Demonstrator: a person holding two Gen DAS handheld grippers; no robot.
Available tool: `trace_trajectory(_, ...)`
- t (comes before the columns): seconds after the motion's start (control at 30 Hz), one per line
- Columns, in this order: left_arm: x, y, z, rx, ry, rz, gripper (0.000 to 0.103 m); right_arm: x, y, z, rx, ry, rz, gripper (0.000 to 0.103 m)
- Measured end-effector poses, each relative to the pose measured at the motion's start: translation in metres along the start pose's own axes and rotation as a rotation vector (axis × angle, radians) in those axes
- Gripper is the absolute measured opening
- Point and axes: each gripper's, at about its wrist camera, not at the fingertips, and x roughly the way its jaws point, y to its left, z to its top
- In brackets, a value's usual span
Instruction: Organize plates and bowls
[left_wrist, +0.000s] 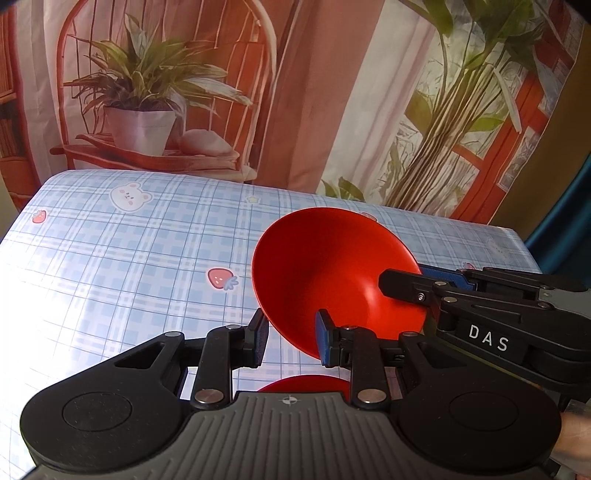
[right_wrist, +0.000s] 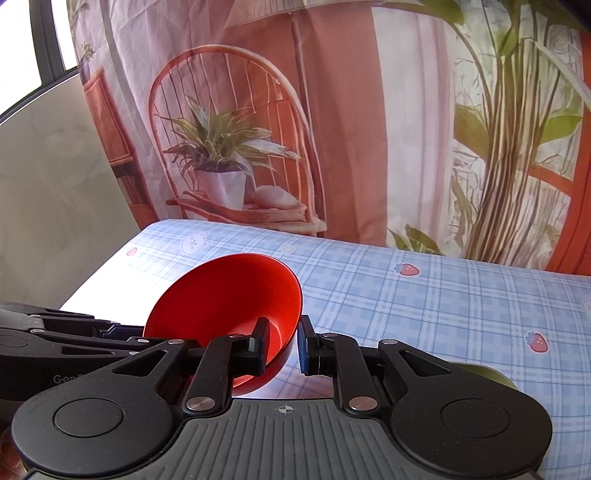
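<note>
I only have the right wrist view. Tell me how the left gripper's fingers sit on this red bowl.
Observer: The left gripper holds the red bowl by its near rim, with its fingers one outside the wall and one inside.
Operator: Now report anything underneath the bowl.
Observer: A second red dish shows below it, mostly hidden behind the gripper's body. I cannot tell whether it is a plate or a bowl.
</note>
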Motion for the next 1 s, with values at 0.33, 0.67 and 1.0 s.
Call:
trace_trajectory(0.33,-0.005,-0.001,-0.001,-0.005,-0.016,-0.015,0.029,-0.005,-0.001,0.005,0.004,-0.018,-0.002,0.015)
trace_trajectory(0.67,-0.014,0.0,-0.001,-0.015,-0.038,-0.022,0.029,-0.011,0.006,0.008,-0.004,-0.03,-0.003,0.015)
trace_trajectory(1.0,-0.053,-0.003,-0.008,0.011,-0.086,-0.011,0.029,-0.032,0.021,0.001,0.007,-0.044,0.01,0.015)
